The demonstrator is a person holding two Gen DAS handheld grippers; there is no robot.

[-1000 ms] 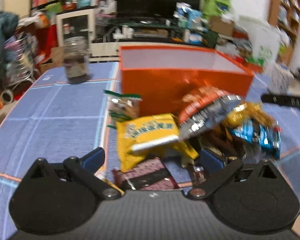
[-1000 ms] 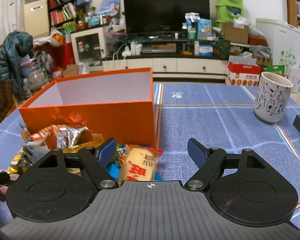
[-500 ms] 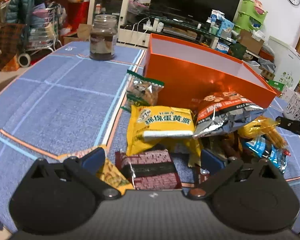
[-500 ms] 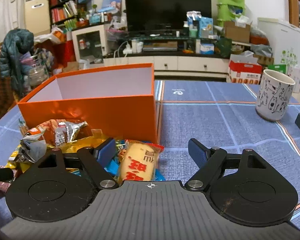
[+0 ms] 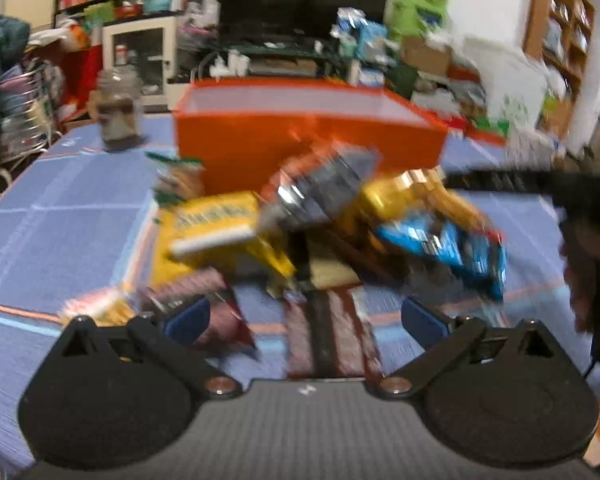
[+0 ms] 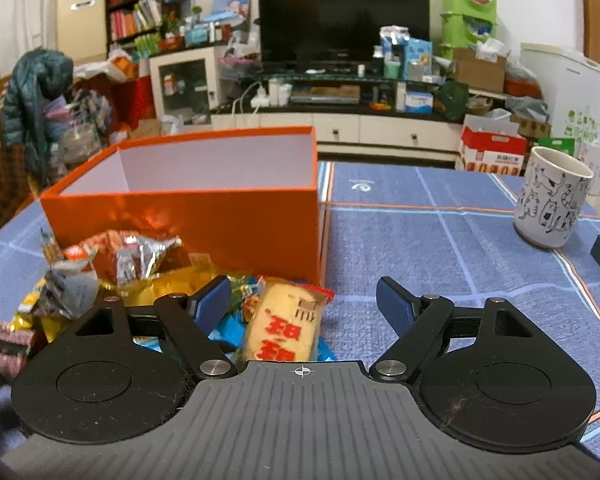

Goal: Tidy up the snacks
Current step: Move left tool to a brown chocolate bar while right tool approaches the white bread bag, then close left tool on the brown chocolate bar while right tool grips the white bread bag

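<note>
Left gripper (image 5: 304, 316) now nearer crinkly packets (image 5: 324, 216)

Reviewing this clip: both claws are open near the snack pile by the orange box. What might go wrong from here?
1. The packets overlap in a heap against the orange box, so a grab may drag neighbours along.
2. The right claw straddles the rice cracker pack off-centre, near its left finger; closing may pinch only an edge.
3. The left wrist view is blurred, so the left claw may close on the wrong packet.

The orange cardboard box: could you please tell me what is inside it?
The orange cardboard box shows only bare white inner walls; its floor is hidden behind the front wall, so contents cannot be ruled out.
</note>
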